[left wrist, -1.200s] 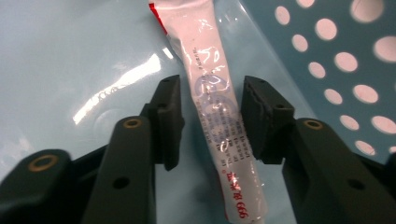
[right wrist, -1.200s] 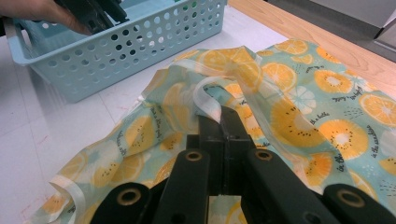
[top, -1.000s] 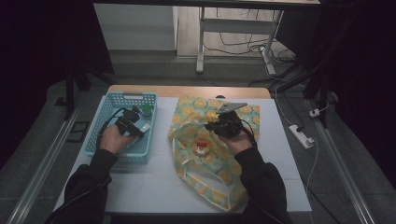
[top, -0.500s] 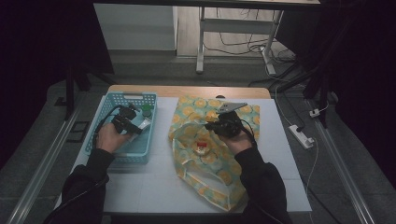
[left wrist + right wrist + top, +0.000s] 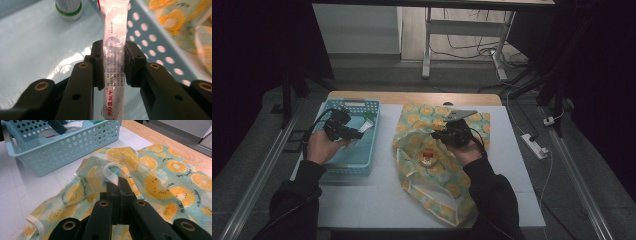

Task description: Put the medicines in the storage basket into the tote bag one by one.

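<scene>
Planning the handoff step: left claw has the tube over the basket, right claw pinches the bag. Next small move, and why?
Probably carry the tube sideways toward the bag. The left claw is shut on it above the blue basket, while the right claw pinches the bag's white-edged rim, seemingly holding it up for loading.

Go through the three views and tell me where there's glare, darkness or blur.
High view: the room's edges are dark, only the table is lit, and detail is soft. Left gripper view: glare streaks the basket floor and the shiny tube; the black jaws near the lens are blurred. Right gripper view: evenly lit, fruit-print bag fairly sharp, basket farther off softer.
</scene>
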Available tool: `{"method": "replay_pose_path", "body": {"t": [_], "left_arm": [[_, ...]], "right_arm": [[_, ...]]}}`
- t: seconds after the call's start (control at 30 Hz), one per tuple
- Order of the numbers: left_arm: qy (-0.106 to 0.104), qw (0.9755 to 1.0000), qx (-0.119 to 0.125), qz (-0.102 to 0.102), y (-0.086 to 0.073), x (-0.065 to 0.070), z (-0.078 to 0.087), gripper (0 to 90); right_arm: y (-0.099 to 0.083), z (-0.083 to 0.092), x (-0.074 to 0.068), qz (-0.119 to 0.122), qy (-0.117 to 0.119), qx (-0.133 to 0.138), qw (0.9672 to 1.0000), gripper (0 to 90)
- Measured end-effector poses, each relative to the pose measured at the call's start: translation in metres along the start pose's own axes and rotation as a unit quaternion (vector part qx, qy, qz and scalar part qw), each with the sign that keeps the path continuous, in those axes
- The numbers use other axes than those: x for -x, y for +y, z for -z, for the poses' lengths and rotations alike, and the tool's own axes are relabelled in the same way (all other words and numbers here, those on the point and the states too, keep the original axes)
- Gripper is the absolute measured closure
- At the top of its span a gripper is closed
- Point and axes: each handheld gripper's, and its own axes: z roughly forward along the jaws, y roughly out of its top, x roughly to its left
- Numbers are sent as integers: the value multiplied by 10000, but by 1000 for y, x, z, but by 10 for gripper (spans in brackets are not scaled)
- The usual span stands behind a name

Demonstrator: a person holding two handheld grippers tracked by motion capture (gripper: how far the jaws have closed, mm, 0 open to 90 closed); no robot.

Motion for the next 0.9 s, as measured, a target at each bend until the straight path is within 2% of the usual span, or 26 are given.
{"method": "replay_pose_path", "body": {"t": [0.17,0.33,0.47,0.7,0.9], "left_arm": [[-159,9996,221,-90,-1,10,12,710],[-287,9992,256,-146,0,24,19,711],[-431,9982,310,-282,2,37,23,711],[-876,9931,450,-643,7,65,24,711],[-1076,9890,372,-943,13,91,17,711]], "right_arm": [[0,0,0,6,-14,16,10000,900],[0,1,0,6,-11,33,10000,900],[1,1,0,8,-15,46,10000,900],[1,2,0,4,-23,65,10000,900],[2,4,0,11,-24,91,10000,900]]}}
